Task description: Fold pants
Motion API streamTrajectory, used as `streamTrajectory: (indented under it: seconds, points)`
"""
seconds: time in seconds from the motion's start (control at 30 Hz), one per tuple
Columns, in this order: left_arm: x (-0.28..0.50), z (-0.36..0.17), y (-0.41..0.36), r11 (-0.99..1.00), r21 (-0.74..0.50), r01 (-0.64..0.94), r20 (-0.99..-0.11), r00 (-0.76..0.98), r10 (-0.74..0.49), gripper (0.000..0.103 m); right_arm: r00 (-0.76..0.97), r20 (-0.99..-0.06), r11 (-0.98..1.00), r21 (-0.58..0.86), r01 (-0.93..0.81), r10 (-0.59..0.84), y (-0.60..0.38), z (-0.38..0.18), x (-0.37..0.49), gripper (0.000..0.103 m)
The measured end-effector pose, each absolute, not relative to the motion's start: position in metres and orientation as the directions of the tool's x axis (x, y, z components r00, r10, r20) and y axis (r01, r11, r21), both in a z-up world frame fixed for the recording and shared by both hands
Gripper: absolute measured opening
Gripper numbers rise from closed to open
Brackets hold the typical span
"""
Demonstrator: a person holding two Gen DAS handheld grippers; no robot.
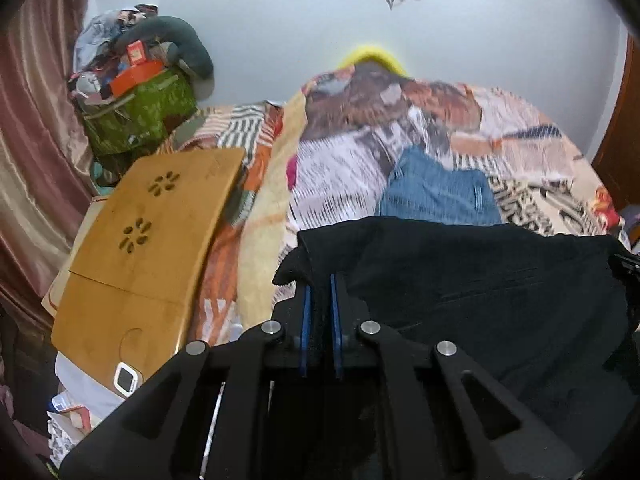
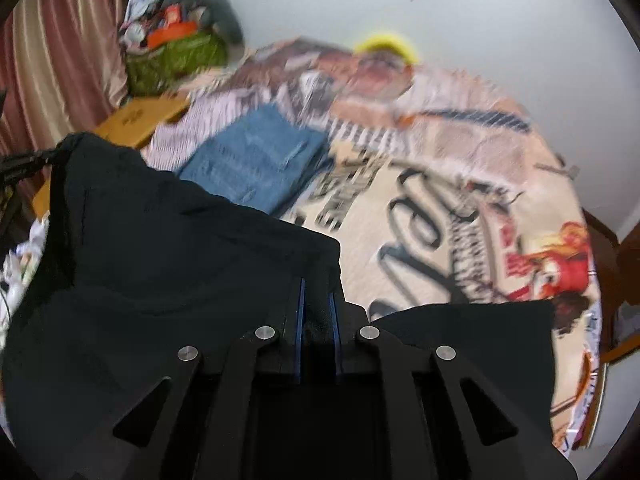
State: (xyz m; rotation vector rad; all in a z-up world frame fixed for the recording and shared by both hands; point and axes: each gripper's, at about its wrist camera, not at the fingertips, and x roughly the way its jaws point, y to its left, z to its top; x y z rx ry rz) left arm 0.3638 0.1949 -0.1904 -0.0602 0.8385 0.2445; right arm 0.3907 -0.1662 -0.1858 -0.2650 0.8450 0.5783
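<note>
Between both grippers, left [image 1: 319, 292] and right [image 2: 318, 296], the pants [image 1: 480, 280] are stretching sideways (each jaw pair clamping one top corner).

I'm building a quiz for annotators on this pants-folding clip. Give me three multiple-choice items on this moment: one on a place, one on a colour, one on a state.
1. Where does the folded blue denim garment lie?
A. on the patterned bedspread, beyond the black pants
B. on the wooden lap tray
C. in the green bag

2. What colour are the pants held by the grippers?
A. blue
B. black
C. red

3. What state is the left gripper in?
A. wide open, empty
B. shut on the black pants
C. shut on the bedspread

Key: 1 A, both views show the denim flat on the bedspread past the black cloth. 2 B, the cloth hanging between both grippers is black. 3 B, its blue-padded fingers pinch a black cloth edge; the right gripper does likewise.
</note>
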Motion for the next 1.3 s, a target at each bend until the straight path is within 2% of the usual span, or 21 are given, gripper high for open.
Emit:
streamTrajectory:
  seconds: [0.07,0.23,0.57,0.7,0.83,1.3]
  points:
    - [0.361,-0.18,0.195,0.968,0.036,-0.25,-0.728,0.656,0.197,0.002,0.55,-0.742,0.828,0.011,-0.56,0.382,-0.171,-0.173,0.389,0.009]
    - [0.345,-0.167,0.193,0.973,0.012,-0.232,-0.715,0.678,0.171,0.002,0.549,-0.724,0.83,0.06,-0.554,0.418,-0.178,-0.151,0.375,0.009]
    - [0.295,-0.167,0.176,0.978,0.011,-0.208,-0.712,0.685,0.154,0.002,0.512,-0.742,0.81,0.072,-0.582,0.433,-0.189,-0.152,0.317,0.009]
    - [0.269,-0.168,0.169,0.978,0.049,-0.204,-0.713,0.679,0.177,0.002,0.502,-0.744,0.805,0.081,-0.588,0.441,-0.193,-0.151,0.29,0.009]
    - [0.246,-0.171,0.164,0.977,0.07,-0.202,-0.718,0.67,0.19,0.002,0.494,-0.748,0.797,0.077,-0.598,0.443,-0.194,-0.154,0.265,0.009]
    - [0.171,-0.209,0.186,0.96,0.023,-0.278,-0.778,0.598,0.192,0.002,0.457,-0.759,0.785,0.112,-0.61,0.464,-0.194,-0.166,0.196,0.007]
